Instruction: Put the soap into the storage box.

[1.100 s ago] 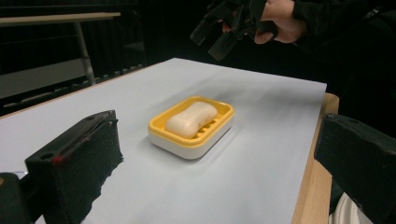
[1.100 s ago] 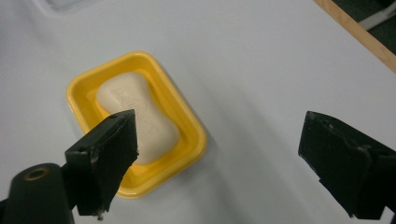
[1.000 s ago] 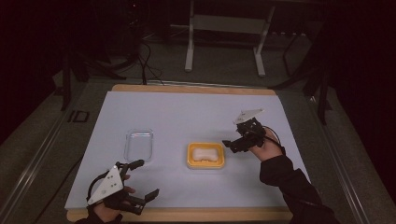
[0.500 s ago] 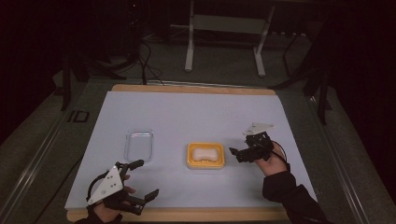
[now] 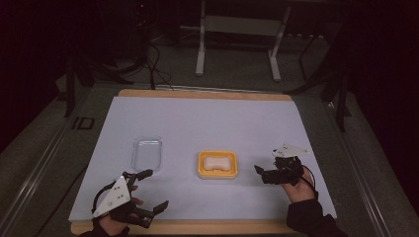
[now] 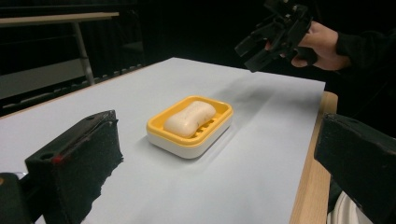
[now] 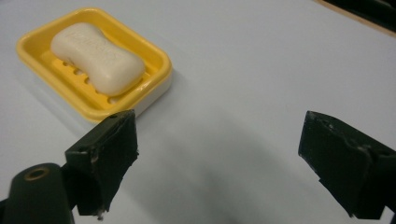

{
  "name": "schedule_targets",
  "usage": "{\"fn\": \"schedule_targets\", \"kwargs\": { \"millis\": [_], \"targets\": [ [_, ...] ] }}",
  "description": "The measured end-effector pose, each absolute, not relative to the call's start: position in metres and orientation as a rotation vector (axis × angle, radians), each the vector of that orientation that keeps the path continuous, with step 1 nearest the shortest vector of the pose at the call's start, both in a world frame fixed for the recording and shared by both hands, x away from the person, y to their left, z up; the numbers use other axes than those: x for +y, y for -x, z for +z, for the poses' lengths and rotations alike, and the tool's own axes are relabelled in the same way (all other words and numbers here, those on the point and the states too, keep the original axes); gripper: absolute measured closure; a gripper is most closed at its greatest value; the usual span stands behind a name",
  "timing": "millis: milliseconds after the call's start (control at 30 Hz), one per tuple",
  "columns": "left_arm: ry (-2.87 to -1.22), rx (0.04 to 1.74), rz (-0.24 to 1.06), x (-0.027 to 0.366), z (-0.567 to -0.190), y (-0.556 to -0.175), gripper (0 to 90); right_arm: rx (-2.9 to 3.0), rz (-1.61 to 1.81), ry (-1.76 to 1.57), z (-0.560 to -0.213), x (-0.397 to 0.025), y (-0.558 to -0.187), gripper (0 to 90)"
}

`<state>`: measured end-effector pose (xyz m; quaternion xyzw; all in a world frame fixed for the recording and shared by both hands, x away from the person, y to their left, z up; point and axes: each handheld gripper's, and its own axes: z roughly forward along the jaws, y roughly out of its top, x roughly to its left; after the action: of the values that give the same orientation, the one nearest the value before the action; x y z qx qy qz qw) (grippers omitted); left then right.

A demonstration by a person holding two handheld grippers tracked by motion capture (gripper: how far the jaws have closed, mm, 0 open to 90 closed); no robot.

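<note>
1. High view: I read "ID" [image 5: 79, 123] on the floor left of the table [image 5: 207, 118]; the soap's embossing is illegible.
2. Clear lid [image 5: 147, 153] lies left of the yellow soap dish [image 5: 217, 165], well apart; nothing blocks it.
3. Soap bar [image 7: 96, 57] sits in the dish, mid-table. Right gripper [image 5: 267, 174] just beside it, jaws wide, empty. Left gripper [image 5: 148, 194] at the near edge, jaws wide, empty.

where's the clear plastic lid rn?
In the high view, the clear plastic lid lies flat on the white table cover, left of the yellow soap dish, beyond the left gripper.
</note>
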<state>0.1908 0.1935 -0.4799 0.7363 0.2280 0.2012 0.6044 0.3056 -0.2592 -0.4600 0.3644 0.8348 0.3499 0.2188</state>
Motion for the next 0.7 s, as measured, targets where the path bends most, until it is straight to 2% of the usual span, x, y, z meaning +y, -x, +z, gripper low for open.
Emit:
{"fn": "schedule_targets", "kwargs": {
  "millis": [700],
  "targets": [
    [-1.711, 0.523, 0.459, 0.192, -0.480, -0.190, 0.7, 2.232, 1.004, -1.112, -0.468, -0.281, -0.280, 11.5]
  ]
}}
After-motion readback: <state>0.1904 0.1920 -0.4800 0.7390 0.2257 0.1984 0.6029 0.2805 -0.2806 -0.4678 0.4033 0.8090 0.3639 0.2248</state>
